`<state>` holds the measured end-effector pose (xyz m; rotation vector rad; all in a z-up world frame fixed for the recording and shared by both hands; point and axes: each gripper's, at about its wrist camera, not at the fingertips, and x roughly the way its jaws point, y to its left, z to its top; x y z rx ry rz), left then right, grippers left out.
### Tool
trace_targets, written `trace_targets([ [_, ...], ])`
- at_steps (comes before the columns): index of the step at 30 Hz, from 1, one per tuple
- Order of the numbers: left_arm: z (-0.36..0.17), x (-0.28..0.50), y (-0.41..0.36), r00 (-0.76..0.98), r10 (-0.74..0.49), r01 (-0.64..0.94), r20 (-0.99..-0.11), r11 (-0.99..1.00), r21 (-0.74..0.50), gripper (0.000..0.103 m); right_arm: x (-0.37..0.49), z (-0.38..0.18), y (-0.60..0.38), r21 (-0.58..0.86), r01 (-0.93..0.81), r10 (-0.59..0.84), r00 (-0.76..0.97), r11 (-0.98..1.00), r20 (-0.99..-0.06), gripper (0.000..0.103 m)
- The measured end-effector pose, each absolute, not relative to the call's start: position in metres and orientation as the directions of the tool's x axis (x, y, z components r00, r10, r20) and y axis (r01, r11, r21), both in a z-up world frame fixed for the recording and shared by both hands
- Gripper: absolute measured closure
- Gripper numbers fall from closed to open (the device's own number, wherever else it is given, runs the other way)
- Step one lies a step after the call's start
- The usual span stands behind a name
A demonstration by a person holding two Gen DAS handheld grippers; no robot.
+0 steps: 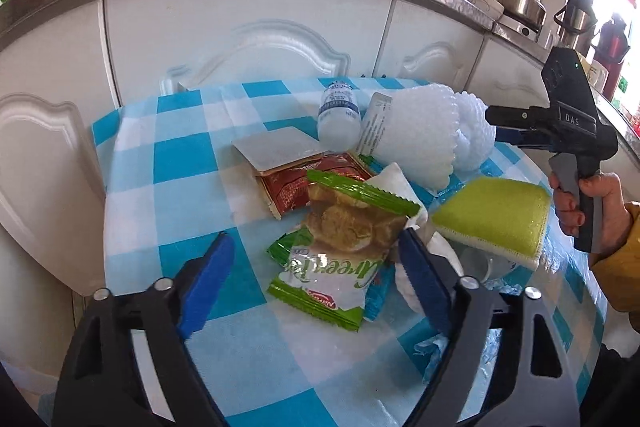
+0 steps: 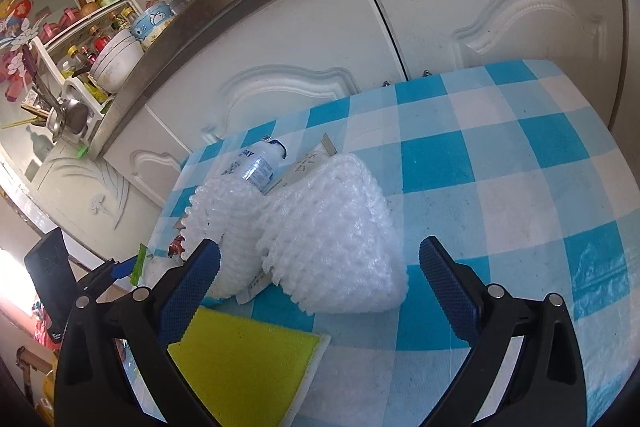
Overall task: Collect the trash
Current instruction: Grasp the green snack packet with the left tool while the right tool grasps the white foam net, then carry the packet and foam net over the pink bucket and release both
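A pile of trash lies on the blue-and-white checked table [image 1: 184,163]. In the left wrist view my left gripper [image 1: 316,259] is open around a green snack wrapper [image 1: 340,247]. Behind it lie a red sachet [image 1: 304,183], a white card [image 1: 280,149], crumpled tissue [image 1: 404,187], a small white bottle [image 1: 338,115] and white foam netting [image 1: 428,131]. In the right wrist view my right gripper [image 2: 320,275] is open just above the foam netting [image 2: 336,227]; the bottle [image 2: 256,167] lies beyond it. The right gripper also shows at the right of the left wrist view [image 1: 496,125].
A yellow-green sponge [image 1: 496,215] lies at the table's right, also near my right gripper's left finger [image 2: 248,359]. White cabinet doors [image 1: 248,39] stand right behind the table under a steel counter with pans and kettles. The table's right half [image 2: 520,167] is bare cloth.
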<state>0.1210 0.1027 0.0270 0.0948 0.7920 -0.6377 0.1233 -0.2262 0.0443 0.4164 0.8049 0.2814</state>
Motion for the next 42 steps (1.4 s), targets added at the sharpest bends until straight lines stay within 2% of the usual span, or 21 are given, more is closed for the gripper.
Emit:
trace_targets([
  [5,0.024,0.127,0.095,0.505,-0.508,0.578,-0.698,0.799,-0.163,0.044,0.133,0.037,-0.216,0.395,-0.093,0.356,0.651,0.914,-0.670,0.008],
  [6,0.023,0.128,0.095,0.502,-0.505,0.576,-0.702,0.801,-0.165,0.046,0.133,0.035,-0.216,0.394,-0.095,0.357,0.650,0.914,-0.671,0.016],
  [7,0.022,0.129,0.094,0.499,-0.500,0.572,-0.708,0.804,-0.163,0.050,0.132,0.033,-0.215,0.392,-0.093,0.355,0.645,0.915,-0.677,0.035],
  [8,0.021,0.129,0.093,0.499,-0.490,0.565,-0.715,0.809,-0.160,0.054,0.132,0.031,-0.214,0.383,-0.083,0.344,0.639,0.920,-0.688,0.040],
  [14,0.018,0.122,0.098,0.495,-0.485,0.522,-0.721,0.829,-0.200,0.059,0.115,0.032,-0.214,0.376,-0.073,0.326,0.664,0.924,-0.673,0.048],
  [16,0.018,0.117,0.102,0.506,-0.478,0.502,-0.718,0.840,-0.206,0.060,0.109,0.036,-0.214,0.380,-0.064,0.321,0.676,0.923,-0.664,0.056],
  [19,0.020,0.108,0.110,0.530,-0.465,0.456,-0.709,0.861,-0.225,0.062,0.098,0.043,-0.215,0.380,-0.053,0.306,0.699,0.923,-0.646,0.062],
  [24,0.027,0.086,0.132,0.582,-0.443,0.365,-0.682,0.892,-0.268,0.063,0.077,0.056,-0.217,0.400,-0.041,0.301,0.731,0.916,-0.613,0.066],
  [33,0.046,0.026,0.195,0.689,-0.351,0.185,-0.634,0.931,-0.315,0.063,0.029,0.095,-0.217,0.447,-0.067,0.327,0.780,0.892,-0.534,0.067],
  [42,0.045,-0.039,0.295,0.758,-0.145,-0.066,-0.635,0.953,-0.296,0.063,-0.005,0.118,-0.144,0.476,-0.214,0.469,0.715,0.853,-0.519,0.065],
])
